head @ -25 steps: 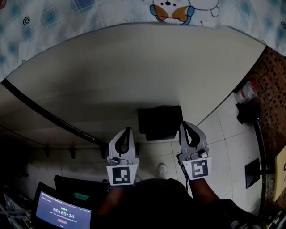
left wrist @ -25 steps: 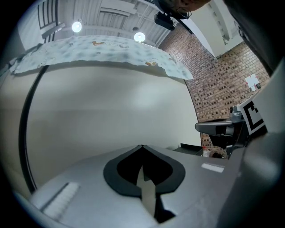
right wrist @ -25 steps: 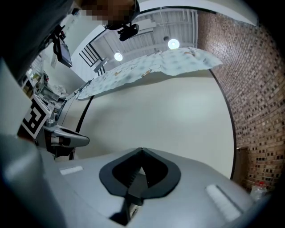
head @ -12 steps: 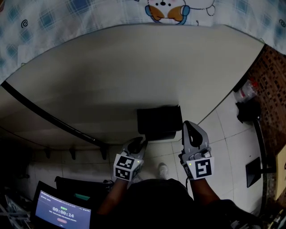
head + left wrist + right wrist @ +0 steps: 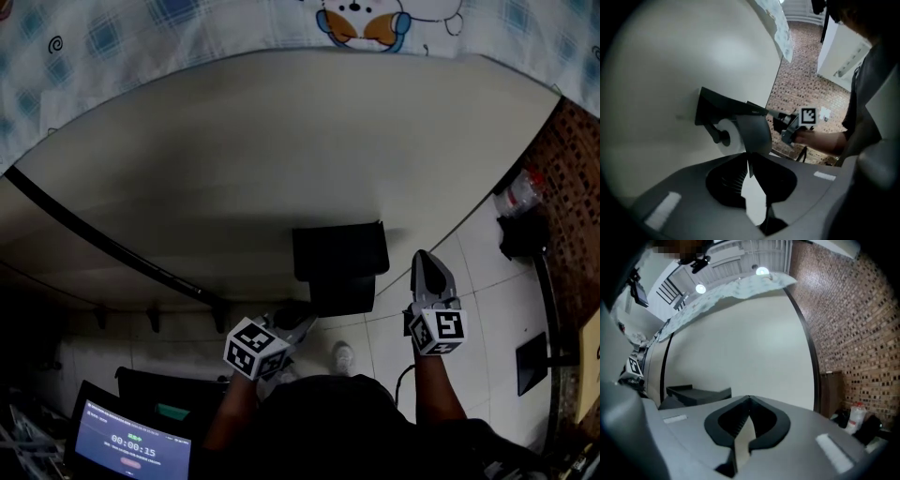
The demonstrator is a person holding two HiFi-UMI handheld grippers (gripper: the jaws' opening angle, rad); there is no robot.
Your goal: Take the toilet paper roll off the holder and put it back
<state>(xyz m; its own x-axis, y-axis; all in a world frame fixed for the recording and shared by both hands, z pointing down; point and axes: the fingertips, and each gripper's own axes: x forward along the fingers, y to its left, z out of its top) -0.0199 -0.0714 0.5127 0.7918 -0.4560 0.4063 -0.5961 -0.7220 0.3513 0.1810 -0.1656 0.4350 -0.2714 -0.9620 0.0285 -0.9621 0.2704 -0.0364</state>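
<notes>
Roll (image 5: pixel 732 139) is seen on the wall holder (image 5: pixel 719 104), at 11 o'clock from the left gripper (image 5: pixel 749 161), whose empty jaws have just been opened slightly. Right gripper (image 5: pixel 749 401) is shown closed, empty.

1. A cream wall (image 5: pixel 281 141) carries the black holder (image 5: pixel 339 253), fixed flat against it, with a checked, cartoon-printed cloth (image 5: pixel 187 28) draped over the wall's top edge.
2. On the holder's short arm sits the white toilet paper roll (image 5: pixel 735 143), partly covered by the holder's dark flap.
3. A floor of pale tiles (image 5: pixel 487 281) runs from the foot of the wall to a brick-patterned surface at the right, where a plastic bottle (image 5: pixel 518 192) stands beside a dark object.
</notes>
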